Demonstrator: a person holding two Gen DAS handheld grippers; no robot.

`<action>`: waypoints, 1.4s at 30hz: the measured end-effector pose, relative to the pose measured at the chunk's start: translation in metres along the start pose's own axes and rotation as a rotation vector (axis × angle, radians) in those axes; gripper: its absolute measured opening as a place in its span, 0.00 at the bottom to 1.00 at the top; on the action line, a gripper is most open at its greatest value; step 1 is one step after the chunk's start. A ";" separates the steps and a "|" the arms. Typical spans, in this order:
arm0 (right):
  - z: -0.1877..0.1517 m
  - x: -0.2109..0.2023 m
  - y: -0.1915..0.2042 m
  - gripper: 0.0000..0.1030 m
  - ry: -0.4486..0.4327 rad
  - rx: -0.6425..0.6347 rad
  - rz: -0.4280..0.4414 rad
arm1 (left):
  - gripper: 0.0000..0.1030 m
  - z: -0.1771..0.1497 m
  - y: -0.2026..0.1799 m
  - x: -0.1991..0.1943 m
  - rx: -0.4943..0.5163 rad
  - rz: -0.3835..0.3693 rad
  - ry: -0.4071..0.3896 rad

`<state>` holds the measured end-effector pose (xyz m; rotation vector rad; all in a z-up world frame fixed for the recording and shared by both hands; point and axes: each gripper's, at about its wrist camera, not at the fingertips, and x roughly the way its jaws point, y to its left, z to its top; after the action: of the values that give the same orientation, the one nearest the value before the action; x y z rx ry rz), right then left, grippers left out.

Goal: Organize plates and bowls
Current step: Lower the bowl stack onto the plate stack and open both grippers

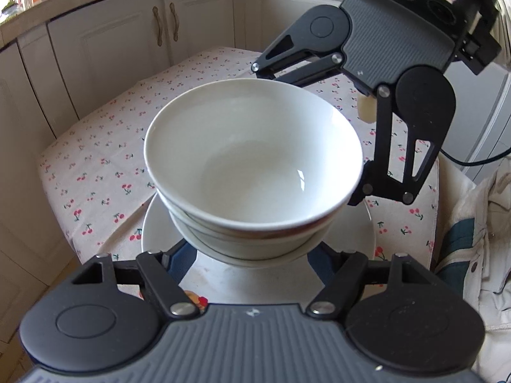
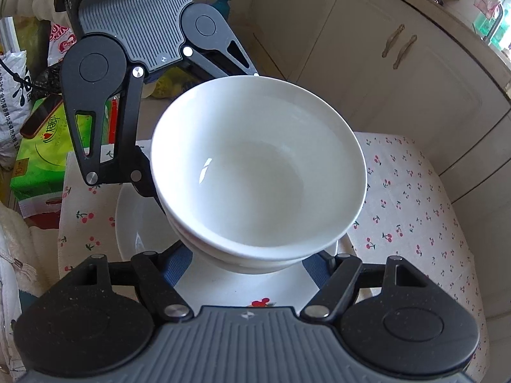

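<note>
**Both grippers on the bowl stack above the plate**

Left wrist view: I see my left gripper (image 1: 252,252) pinching the near side of the stack of white bowls (image 1: 252,159), its blue-padded fingers (image 1: 180,257) pressed to the lower bowl's wall. The right gripper (image 1: 306,134) comes in from the far right, its fingers against the stack's far rim. The white plate (image 1: 153,226) lies under the stack on the cherry-print tablecloth (image 1: 105,146). Whether bowl and plate touch, I cannot tell.

Right wrist view: my right gripper (image 2: 249,261) clasps the stack of white bowls (image 2: 258,166) on its near side. The left gripper (image 2: 179,134) holds it from the far left. The white plate (image 2: 127,223) sits beneath, with cabinet doors (image 2: 399,63) beyond.
</note>
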<state>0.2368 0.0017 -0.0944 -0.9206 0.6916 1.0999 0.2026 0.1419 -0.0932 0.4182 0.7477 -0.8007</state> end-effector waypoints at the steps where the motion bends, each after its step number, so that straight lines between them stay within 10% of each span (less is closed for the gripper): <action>1: 0.000 0.000 0.001 0.77 0.002 0.000 0.003 | 0.73 -0.001 0.001 0.001 -0.005 -0.006 0.003; 33: 0.001 0.013 -0.007 0.78 0.012 0.060 0.011 | 0.74 -0.003 0.001 0.002 -0.033 0.008 0.014; 42: -0.002 0.004 -0.006 0.94 -0.021 0.116 -0.014 | 0.86 -0.001 -0.009 -0.014 -0.040 0.091 -0.043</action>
<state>0.2435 0.0003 -0.0969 -0.8127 0.7235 1.0444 0.1888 0.1441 -0.0841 0.3953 0.6988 -0.7064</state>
